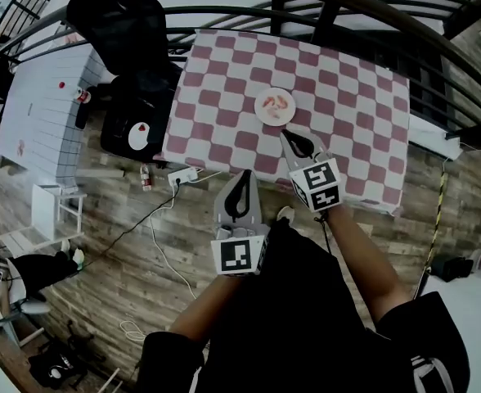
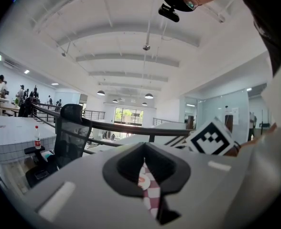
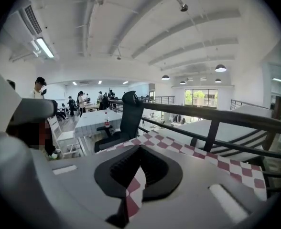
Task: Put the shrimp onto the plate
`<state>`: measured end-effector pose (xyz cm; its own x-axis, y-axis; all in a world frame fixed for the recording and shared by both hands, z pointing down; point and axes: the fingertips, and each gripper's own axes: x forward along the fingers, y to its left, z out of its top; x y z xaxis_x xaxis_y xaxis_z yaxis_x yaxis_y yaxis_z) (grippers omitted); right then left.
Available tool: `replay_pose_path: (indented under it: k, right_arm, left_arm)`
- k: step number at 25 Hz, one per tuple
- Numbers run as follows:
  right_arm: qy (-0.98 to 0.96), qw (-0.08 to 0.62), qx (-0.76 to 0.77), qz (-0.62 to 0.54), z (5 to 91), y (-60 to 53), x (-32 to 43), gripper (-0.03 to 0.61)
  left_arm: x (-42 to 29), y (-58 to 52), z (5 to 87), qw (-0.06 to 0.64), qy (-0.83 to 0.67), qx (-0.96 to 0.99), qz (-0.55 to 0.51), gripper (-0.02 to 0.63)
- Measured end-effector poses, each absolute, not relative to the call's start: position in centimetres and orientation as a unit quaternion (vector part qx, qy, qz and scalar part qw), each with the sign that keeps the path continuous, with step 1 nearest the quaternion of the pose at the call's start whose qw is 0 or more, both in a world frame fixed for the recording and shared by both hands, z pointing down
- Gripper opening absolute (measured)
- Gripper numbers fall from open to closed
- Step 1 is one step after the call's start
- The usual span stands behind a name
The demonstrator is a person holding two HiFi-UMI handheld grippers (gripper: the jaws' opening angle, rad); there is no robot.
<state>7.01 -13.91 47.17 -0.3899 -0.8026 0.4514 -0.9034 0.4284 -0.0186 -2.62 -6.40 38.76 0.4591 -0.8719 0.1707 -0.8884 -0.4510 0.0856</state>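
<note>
Shrimp (image 1: 278, 103) lies on plate (image 1: 260, 114) — just beyond both closed jaws.

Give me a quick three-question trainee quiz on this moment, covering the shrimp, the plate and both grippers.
1. True or false: the shrimp lie on the plate.
2. Which is nearer the plate: A, the left gripper, or B, the right gripper?
3. Fill in: both sets of jaws are ____ and hold nothing.
Key: 1 true; 2 B; 3 shut.
</note>
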Motion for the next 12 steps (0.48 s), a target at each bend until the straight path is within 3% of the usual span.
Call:
replay_pose_path:
  k: [12]
  right_arm:
    - [-0.808,0.091,0.576,0.086,38.4,-7.9,8.1,0.000]
  left_arm:
    - [0.5,-6.7,37.1,0.069,-0.469,0.880,0.038,0.009]
